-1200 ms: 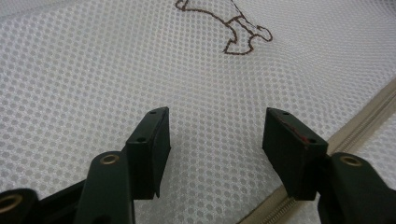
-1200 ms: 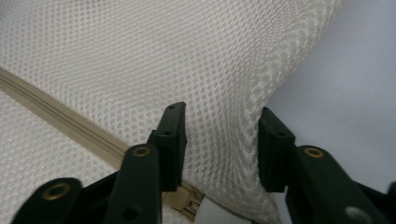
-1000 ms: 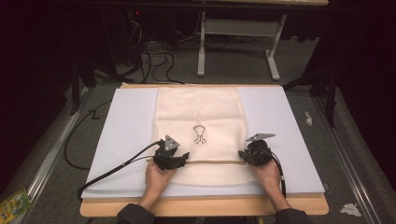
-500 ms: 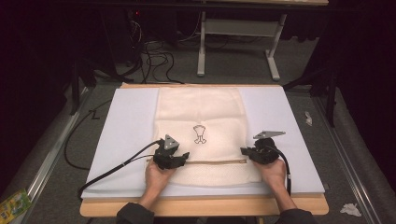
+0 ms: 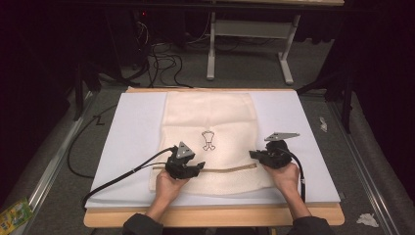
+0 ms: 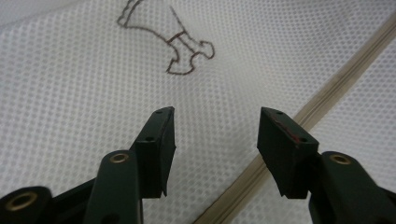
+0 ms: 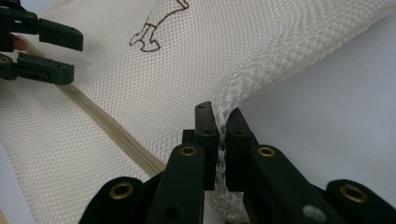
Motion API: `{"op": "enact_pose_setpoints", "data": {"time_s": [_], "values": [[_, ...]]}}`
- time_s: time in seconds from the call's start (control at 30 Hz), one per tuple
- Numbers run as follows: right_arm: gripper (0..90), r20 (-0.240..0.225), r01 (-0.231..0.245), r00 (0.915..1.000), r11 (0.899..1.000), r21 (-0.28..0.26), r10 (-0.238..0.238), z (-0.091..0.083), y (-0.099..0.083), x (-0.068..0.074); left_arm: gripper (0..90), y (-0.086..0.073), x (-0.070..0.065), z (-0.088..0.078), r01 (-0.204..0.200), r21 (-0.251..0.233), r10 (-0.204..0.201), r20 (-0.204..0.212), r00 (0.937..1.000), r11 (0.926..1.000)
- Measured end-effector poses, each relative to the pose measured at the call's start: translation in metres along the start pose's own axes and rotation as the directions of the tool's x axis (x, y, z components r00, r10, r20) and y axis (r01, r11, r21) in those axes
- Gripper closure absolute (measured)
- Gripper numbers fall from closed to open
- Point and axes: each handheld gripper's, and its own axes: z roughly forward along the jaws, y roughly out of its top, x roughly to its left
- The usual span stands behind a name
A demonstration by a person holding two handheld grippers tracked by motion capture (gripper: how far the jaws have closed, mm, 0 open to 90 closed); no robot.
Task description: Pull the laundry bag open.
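- Keep right gripper (image 7: 218, 122) pinched on mesh laundry bag (image 5: 210, 117) edge, fabric taut.
- Lower left gripper (image 6: 215, 140), jaws apart and just been closing on nothing, onto zipper (image 6: 299, 116).

Mesh bag (image 5: 210, 122) on mat (image 5: 132, 132), centre.

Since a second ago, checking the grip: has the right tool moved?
Yes. The right tool, shut on the mesh bag edge, has shifted slightly away from the table's near edge, lifting the mesh.
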Motion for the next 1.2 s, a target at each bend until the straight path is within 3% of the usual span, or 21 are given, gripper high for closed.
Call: {"op": "enact_pose_setpoints", "data": {"time_s": [0.03, 0.1, 0.17, 0.2, 0.4, 0.57, 0.73, 0.87, 1.1, 1.17, 1.2], "values": [[88.4, -0.002, -0.001, 1.0000, 1.000, 0.002, 0.001, 0.000, 0.001, 0.000, 49.1, 0.002, -0.003, 0.001, -0.007, 0.006, 0.007, -0.001, 1.0000, 1.0000], [88.4, -0.012, -0.003, 0.9999, 1.000, -0.004, 0.003, -0.001, 0.002, 0.001, 53.1, 0.006, -0.009, 0.004, -0.008, 0.017, 0.008, 0.043, 0.9990, 0.9998], [88.4, -0.019, -0.007, 0.9998, 1.000, -0.009, 0.007, -0.002, 0.003, 0.002, 56.1, 0.009, -0.016, 0.007, -0.025, 0.016, 0.025, 0.046, 0.9986, 0.9995], [88.4, -0.024, -0.005, 0.9997, 1.000, -0.007, 0.005, -0.001, 0.003, 0.003, 56.6, 0.010, -0.019, 0.010, -0.021, 0.010, 0.020, 0.069, 0.9974, 0.9997], [88.4, -0.043, -0.010, 0.9990, 1.000, -0.017, 0.010, 0.001, 0.007, 0.005, 58.0, 0.014, -0.030, 0.017, -0.027, 0.012, 0.026, 0.110, 0.9936, 0.9995], [88.4, -0.055, 0.003, 0.9985, 1.000, -0.023, -0.004, 0.000, 0.012, 0.009, 61.4, 0.021, -0.035, 0.018, -0.073, 0.025, 0.070, 0.092, 0.9933, 0.9970], [88.4, -0.067, 0.013, 0.9977, 0.999, -0.034, -0.015, -0.002, 0.016, 0.010, 61.4, 0.028, -0.033, 0.021, -0.057, 0.024, 0.054, 0.118, 0.9916, 0.9981], [88.4, -0.067, 0.011, 0.9976, 0.999, -0.038, -0.014, -0.001, 0.017, 0.012, 60.3, 0.029, -0.042, 0.020, -0.107, 0.007, 0.106, 0.091, 0.9903, 0.9943], [88.5, -0.080, 0.011, 0.9967, 0.999, -0.034, -0.014, 0.004, 0.021, 0.015, 62.5, 0.031, -0.044, 0.025, -0.053, 0.000, 0.053, 0.149, 0.9875, 0.9986], [88.4, -0.078, 0.013, 0.9968, 0.999, -0.038, -0.016, 0.002, 0.022, 0.015, 63.2, 0.037, -0.048, 0.024, -0.105, 0.013, 0.103, 0.128, 0.9865, 0.9944], [88.5, -0.081, 0.012, 0.9966, 0.999, -0.044, -0.015, 0.001, 0.022, 0.015, 63.7, 0.039, -0.049, 0.021, -0.110, -0.008, 0.110, 0.130, 0.9854, 0.9939]]}}
